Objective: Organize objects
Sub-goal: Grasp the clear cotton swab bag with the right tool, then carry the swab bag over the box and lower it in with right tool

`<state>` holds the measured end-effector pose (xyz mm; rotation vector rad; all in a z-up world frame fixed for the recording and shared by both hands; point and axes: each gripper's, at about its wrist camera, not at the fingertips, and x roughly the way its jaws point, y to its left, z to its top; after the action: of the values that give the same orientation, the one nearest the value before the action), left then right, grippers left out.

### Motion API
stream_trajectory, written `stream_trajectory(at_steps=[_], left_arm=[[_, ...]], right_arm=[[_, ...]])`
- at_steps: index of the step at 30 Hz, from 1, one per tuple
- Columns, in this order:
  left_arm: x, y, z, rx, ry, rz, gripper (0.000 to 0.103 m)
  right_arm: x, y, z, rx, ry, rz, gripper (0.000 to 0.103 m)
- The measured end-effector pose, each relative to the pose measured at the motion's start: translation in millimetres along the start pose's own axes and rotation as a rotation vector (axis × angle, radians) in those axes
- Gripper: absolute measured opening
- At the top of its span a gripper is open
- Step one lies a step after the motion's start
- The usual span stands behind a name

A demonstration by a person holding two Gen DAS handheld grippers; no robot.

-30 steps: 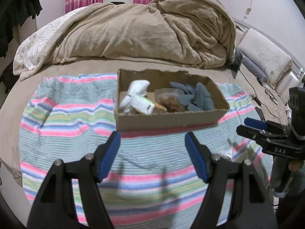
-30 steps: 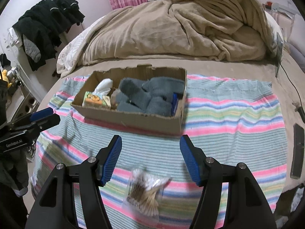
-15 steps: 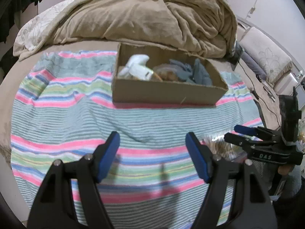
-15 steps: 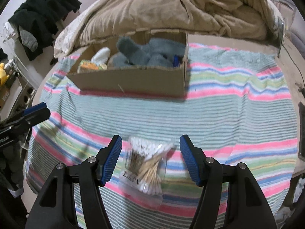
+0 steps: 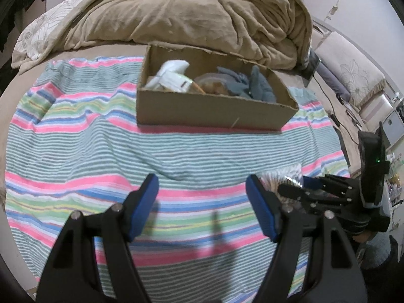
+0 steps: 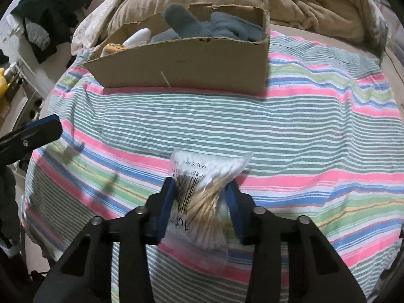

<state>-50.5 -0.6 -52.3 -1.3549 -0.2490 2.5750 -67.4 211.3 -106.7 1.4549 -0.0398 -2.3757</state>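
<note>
We have our right gripper (image 6: 200, 203) closed on the bag of cotton swabs (image 6: 205, 194), its blue pads pinching the middle of the bag so the clear plastic bunches at the waist. The bag lies low on the striped blanket (image 6: 303, 131) at the near edge of the bed, and whether it is lifted clear we cannot tell. Its long axis, with the wooden sticks, runs near to far between the pads. The cardboard box (image 6: 192, 63) sits straight ahead on the far side, well apart from the bag, so the carry goes forward and up over its near wall. Our left gripper (image 5: 202, 205) hangs open and empty to the left, farther from the bag. The box is stiff, with torn edges; grey fleecy socks (image 6: 214, 25) and a white bundle (image 5: 171, 74) already fill much of it. The bag is slick and limp and, we judge, prone to slipping.
</note>
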Motion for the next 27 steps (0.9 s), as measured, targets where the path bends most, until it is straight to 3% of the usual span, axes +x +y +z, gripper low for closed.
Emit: stream_trajectory(at_steps=[15,27], left_arm=[[-12,13,18,-0.01,-0.06,0.024,0.073],[-17,27,41,-0.009,-0.111,0.044,0.073]], right_arm=[[-39,8,27,-0.02,-0.102,0.051,0.036],[-71,17,77,-0.043,-0.218,0.085,0.036]])
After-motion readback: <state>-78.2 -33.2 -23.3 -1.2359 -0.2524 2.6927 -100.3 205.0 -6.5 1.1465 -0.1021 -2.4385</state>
